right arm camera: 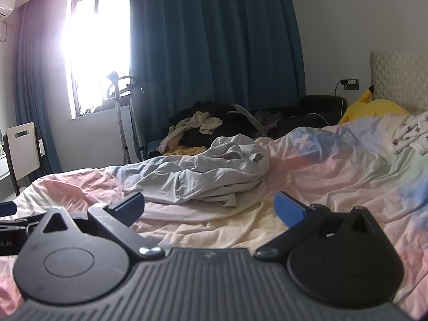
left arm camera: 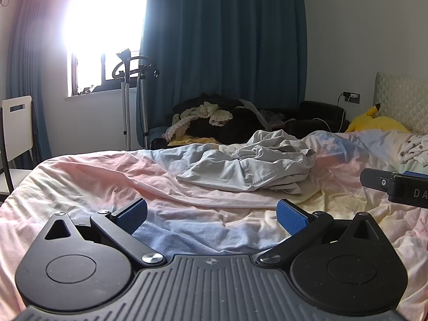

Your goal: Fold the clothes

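A crumpled light grey garment (left arm camera: 251, 163) lies in a heap on the pastel bedsheet (left arm camera: 93, 176), ahead of both grippers; it also shows in the right wrist view (right arm camera: 203, 168). My left gripper (left arm camera: 211, 215) is open and empty, low over the sheet, well short of the garment. My right gripper (right arm camera: 210, 206) is open and empty, just short of the garment's near edge. The right gripper's body (left arm camera: 396, 184) shows at the right edge of the left wrist view. The left gripper's body (right arm camera: 10, 230) shows at the left edge of the right wrist view.
A white spotted cloth (right arm camera: 409, 133) lies at the far right of the bed by a yellow plush toy (right arm camera: 374, 107) and the quilted headboard (right arm camera: 398, 75). A dark pile of clothes (left arm camera: 219, 117) sits beyond the bed. A garment steamer stand (left arm camera: 128, 80) and a white chair (left arm camera: 16, 128) are at the left.
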A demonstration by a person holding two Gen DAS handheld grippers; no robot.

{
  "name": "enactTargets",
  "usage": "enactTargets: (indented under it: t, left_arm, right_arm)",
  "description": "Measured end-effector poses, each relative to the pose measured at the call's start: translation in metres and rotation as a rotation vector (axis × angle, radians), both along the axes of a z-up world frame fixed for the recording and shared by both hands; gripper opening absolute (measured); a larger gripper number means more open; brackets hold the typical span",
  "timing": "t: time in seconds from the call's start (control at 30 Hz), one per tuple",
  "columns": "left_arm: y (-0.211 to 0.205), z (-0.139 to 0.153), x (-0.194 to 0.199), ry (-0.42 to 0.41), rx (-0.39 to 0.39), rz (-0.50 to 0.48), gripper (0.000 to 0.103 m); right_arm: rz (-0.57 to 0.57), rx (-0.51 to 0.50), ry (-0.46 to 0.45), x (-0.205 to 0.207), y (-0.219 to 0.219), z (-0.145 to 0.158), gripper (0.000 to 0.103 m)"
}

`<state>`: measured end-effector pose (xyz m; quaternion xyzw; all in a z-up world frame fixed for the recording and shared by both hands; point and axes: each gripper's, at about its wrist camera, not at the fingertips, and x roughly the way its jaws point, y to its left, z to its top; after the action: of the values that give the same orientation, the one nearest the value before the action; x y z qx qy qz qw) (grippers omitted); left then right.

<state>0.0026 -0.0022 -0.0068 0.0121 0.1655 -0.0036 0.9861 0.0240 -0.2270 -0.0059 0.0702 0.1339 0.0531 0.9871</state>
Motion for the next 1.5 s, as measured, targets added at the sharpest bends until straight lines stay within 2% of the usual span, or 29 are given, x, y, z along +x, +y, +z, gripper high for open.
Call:
enactTargets:
  t: [0.2, 0.37, 0.57, 0.77, 0.83, 0.87, 0.97, 1.07, 1.13, 1.17, 1.2, 1.23, 1.27, 1.37, 1.5]
  left_arm:
    - [-0.009, -0.004, 0.012, 0.014, 0.056, -0.041, 0.103]
    - [-0.028, 0.004, 0.049, 0.041, 0.035, -0.113, 0.103]
    - [-0.072, 0.006, 0.138, 0.095, 0.025, -0.170, 0.103]
    - [-0.113, -0.015, 0.239, 0.092, 0.051, -0.146, 0.099]
    - [-0.122, -0.024, 0.273, 0.097, 0.055, -0.126, 0.095]
    - [-0.125, -0.028, 0.289, 0.105, 0.050, -0.112, 0.089]
    - [-0.130, -0.039, 0.337, 0.140, 0.013, -0.057, 0.084]
    - [-0.135, -0.053, 0.374, 0.142, 0.043, -0.014, 0.077]
    - [-0.138, -0.064, 0.396, 0.187, 0.054, -0.015, 0.060]
    - [-0.139, -0.068, 0.402, 0.208, 0.049, -0.032, 0.033]
    - [-0.139, -0.070, 0.403, 0.212, 0.038, -0.055, 0.021]
    - [-0.140, -0.071, 0.402, 0.205, 0.026, -0.071, 0.018]
    - [-0.139, -0.070, 0.398, 0.187, 0.013, -0.084, 0.009]
    - [-0.137, -0.061, 0.380, 0.174, 0.010, -0.135, 0.007]
    - [-0.125, -0.037, 0.335, 0.139, -0.027, -0.197, 0.006]
  right_arm:
    - [-0.018, 0.020, 0.005, 0.002, -0.009, 0.004, 0.103]
    - [-0.065, 0.034, -0.004, 0.006, -0.028, 0.011, 0.103]
    - [-0.099, 0.090, 0.014, 0.016, -0.063, 0.010, 0.103]
    - [-0.100, 0.108, 0.059, 0.035, -0.090, -0.006, 0.103]
    - [-0.091, 0.126, 0.075, 0.042, -0.096, -0.013, 0.103]
    - [-0.085, 0.135, 0.083, 0.046, -0.099, -0.016, 0.103]
    - [-0.074, 0.150, 0.114, 0.060, -0.103, -0.028, 0.103]
    - [-0.062, 0.155, 0.133, 0.072, -0.106, -0.036, 0.103]
    - [-0.061, 0.159, 0.145, 0.079, -0.109, -0.043, 0.103]
    - [-0.065, 0.163, 0.152, 0.082, -0.111, -0.046, 0.103]
    - [-0.068, 0.166, 0.159, 0.085, -0.113, -0.050, 0.103]
    - [-0.072, 0.170, 0.166, 0.088, -0.115, -0.053, 0.103]
    - [-0.075, 0.175, 0.172, 0.091, -0.117, -0.056, 0.103]
    - [-0.076, 0.195, 0.185, 0.097, -0.116, -0.061, 0.103]
    - [-0.064, 0.189, 0.175, 0.100, -0.110, -0.061, 0.103]
